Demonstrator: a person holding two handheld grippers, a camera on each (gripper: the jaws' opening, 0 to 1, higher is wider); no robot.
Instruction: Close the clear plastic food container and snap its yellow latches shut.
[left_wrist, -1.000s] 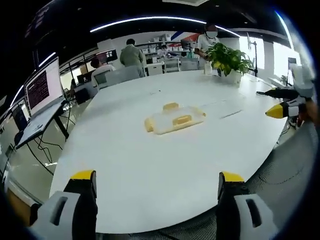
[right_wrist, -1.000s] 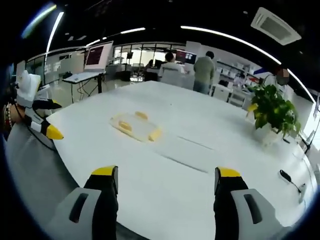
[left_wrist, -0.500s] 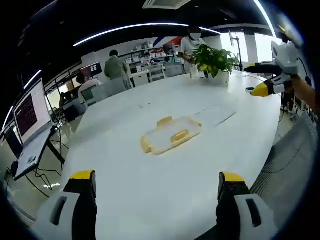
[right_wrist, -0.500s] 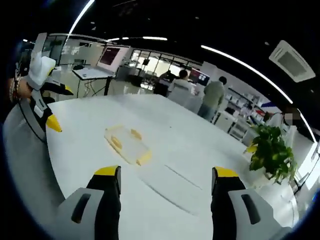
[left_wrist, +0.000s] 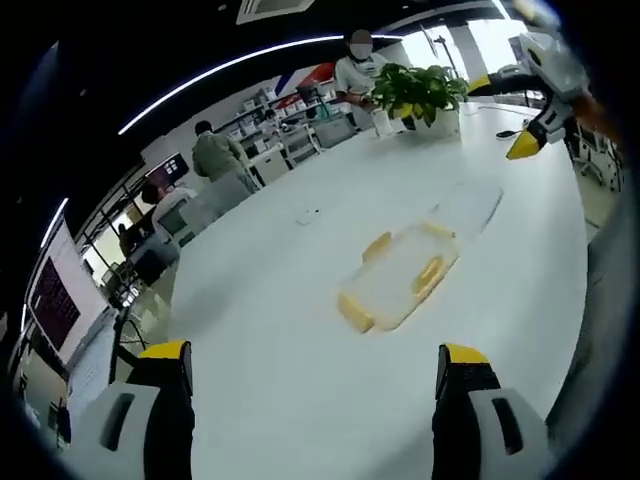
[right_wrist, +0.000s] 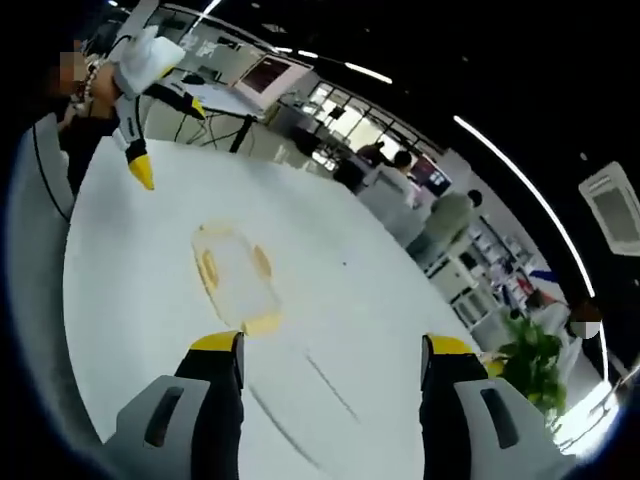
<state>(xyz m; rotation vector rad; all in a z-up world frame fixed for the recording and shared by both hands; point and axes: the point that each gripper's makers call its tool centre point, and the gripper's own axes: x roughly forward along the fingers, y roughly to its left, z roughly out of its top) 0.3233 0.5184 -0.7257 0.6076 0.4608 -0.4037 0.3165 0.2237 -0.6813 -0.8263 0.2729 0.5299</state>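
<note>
On white table (left_wrist: 270, 330), clear container (left_wrist: 398, 287), potted plant (left_wrist: 420, 92), office behind

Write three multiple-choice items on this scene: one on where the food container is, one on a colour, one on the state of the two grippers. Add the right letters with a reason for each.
1. Where is the clear food container?
A. Flat on the white table
B. Held in a gripper
C. On a chair

2. What colour are its latches?
A. Blue
B. Yellow
C. Red

3. How are the left gripper and right gripper?
A. Both shut on the container
B. One shut, one open
C. Both open and holding nothing

Answers:
1. A: the container lies on the tabletop with bare table all around it.
2. B: the tabs along its edges are yellow in both views.
3. C: in each view the two fingers stand wide apart with only table between them, and the container lies beyond the fingertips.
</note>
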